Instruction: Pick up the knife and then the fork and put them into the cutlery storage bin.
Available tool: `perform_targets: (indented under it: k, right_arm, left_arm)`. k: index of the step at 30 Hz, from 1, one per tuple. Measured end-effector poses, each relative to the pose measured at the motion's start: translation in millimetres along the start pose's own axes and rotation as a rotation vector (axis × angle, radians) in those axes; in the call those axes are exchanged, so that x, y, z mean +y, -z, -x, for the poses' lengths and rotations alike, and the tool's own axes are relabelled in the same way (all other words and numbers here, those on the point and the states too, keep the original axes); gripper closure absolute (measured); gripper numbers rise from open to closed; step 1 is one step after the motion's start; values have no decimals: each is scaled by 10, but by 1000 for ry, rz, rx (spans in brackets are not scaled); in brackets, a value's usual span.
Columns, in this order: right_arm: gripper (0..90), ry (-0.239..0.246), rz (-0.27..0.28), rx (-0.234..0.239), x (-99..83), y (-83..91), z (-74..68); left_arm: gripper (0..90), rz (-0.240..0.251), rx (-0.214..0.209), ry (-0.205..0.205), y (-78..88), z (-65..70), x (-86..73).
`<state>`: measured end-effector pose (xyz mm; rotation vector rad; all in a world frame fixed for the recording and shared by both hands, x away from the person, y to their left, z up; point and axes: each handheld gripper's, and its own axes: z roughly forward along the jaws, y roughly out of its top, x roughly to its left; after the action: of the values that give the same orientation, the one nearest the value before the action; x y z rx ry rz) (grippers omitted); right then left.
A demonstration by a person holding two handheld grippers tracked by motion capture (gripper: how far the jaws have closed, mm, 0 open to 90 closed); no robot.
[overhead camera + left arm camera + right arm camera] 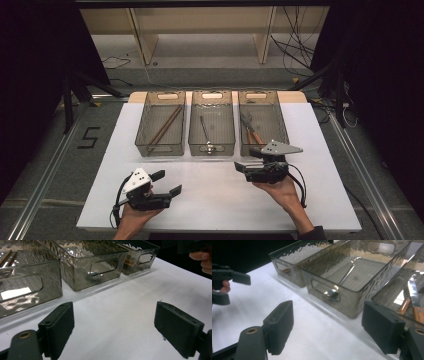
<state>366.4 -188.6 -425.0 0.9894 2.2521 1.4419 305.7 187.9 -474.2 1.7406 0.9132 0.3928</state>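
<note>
white table [210, 200]; smoky bins [161, 125] — black tongs [167, 184]

Three bins [212, 145] side by side: chopsticks [165, 124] left, spoon [204, 132] middle, knives [250, 129] right.

I see three clear grey bins in a row at the far side of my white counter [210, 200]. The right bin [280, 127], nearest my right tongs [246, 166], has knives [414, 303] with brown handles lying flat in it. The middle bin [192, 125] has a shiny spoon [331, 293], its bowl at the near end. The left bin [142, 125] has two brown chopsticks [166, 124] lying slanted, side by side.
</note>
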Motion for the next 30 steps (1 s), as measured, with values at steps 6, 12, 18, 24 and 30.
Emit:
perform_targets:
  k: [6, 12, 18, 24, 30]
  right_arm:
    - [263, 11, 11, 12, -84, 12, -53]
    - [259, 32, 25, 11, -163, 67, -102]
    - [257, 34, 37, 8, -257, 164, -130]
    - [254, 31, 65, -4, -385, 277, -128]
    - [242, 20, 89, -4, -493, 372, -104]
  left_arm:
    - [163, 0, 0, 2, 11, 8, -5]
    - [163, 1, -1, -4, 31, 3, -10]
    - [163, -1, -6, -5, 27, 14, -13]
    - [163, -6, -10, -7, 23, 18, -11]
    - [163, -10, -17, -6, 15, 28, -14]
